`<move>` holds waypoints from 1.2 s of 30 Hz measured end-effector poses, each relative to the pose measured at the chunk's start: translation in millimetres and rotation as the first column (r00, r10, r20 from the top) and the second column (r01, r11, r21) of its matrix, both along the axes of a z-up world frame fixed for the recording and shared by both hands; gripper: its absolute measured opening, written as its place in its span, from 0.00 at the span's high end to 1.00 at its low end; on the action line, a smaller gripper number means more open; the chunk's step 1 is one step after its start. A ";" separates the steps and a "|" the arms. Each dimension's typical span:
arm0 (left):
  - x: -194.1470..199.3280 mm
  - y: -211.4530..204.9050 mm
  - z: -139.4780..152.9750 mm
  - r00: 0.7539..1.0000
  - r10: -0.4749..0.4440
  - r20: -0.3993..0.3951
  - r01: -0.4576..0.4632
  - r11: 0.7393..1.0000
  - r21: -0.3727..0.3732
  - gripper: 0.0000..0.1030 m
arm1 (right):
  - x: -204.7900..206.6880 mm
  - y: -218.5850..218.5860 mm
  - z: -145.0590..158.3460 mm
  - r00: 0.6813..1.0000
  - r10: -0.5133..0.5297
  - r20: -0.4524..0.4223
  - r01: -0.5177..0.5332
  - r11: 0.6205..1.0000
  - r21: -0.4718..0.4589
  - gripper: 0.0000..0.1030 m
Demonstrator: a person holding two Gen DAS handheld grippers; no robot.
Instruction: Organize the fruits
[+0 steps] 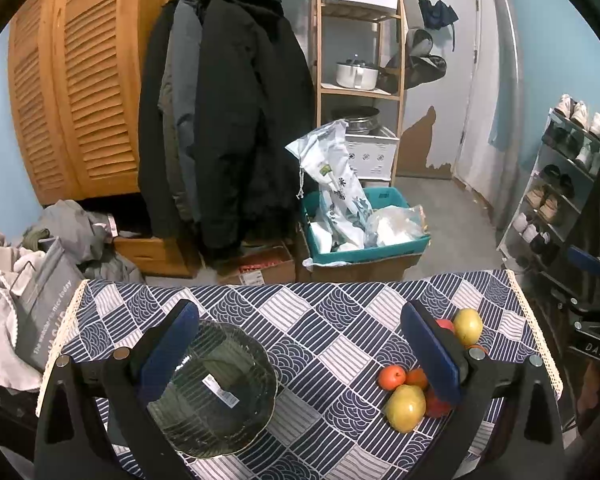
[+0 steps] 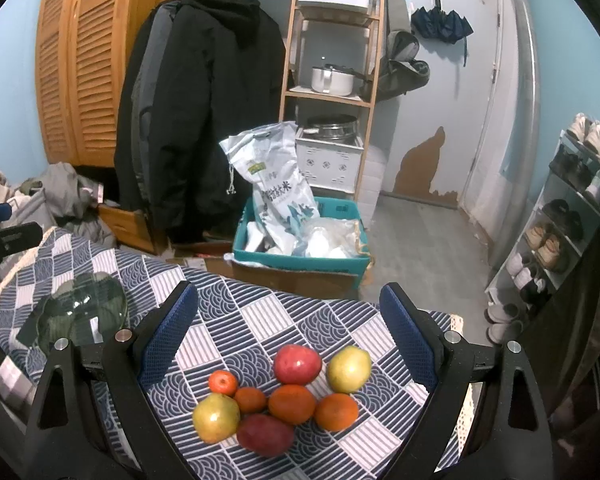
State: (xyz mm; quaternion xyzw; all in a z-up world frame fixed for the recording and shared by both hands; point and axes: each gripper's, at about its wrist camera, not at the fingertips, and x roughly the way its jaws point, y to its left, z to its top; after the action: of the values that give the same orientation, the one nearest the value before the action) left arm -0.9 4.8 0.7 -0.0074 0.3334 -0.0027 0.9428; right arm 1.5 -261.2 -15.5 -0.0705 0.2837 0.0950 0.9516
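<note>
Fruit pile (image 2: 284, 396) sits on the near right of the patterned cloth (image 2: 260, 316): smooth round reds, oranges and yellow-greens, bunched and touching. Ribbed glass bowl (image 1: 216, 388) is off to the left. Right gripper (image 2: 288, 344) hangs spread wide over the pile, holding nothing. Left gripper (image 1: 300, 352) also gapes wide, its left pad over the bowl.

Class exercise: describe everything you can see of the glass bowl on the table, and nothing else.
The glass bowl is round, clear with a greenish tint, and ribbed with fine lines up its wall. A white label sticks on its base. It stands upright and empty on the patterned tablecloth, well apart from the fruit. In the left wrist view the left gripper hangs open above it, one blue padded finger over the bowl's near edge; contact cannot be judged. In the right wrist view the bowl sits at the far left.
</note>
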 end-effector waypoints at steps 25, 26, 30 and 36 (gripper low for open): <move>-0.2 -1.4 -1.8 1.000 -0.005 -0.002 0.005 1.000 -0.007 0.01 | -0.1 1.7 -1.4 1.000 0.000 -0.004 0.000 1.000 -0.007 0.12; -0.5 -2.0 -1.9 1.000 -0.005 -0.002 0.005 1.000 -0.006 0.01 | -0.2 1.6 -1.3 1.000 0.001 -0.004 -0.001 1.000 -0.007 0.12; -1.5 -1.9 -2.2 1.000 -0.004 -0.001 0.004 1.000 -0.006 0.01 | 0.0 0.3 -1.0 1.000 0.001 -0.003 -0.001 1.000 -0.007 0.12; -3.0 -2.5 -4.6 1.000 0.002 -0.001 -0.002 1.000 -0.008 0.01 | 0.1 0.1 -1.2 1.000 0.000 -0.005 0.000 1.000 -0.009 0.12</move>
State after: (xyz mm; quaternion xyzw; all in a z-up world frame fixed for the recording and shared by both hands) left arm -4.0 2.3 -3.9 -0.0115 0.3339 -0.0031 0.9425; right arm 1.5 -261.0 -16.7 -0.0747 0.2864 0.0940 0.9506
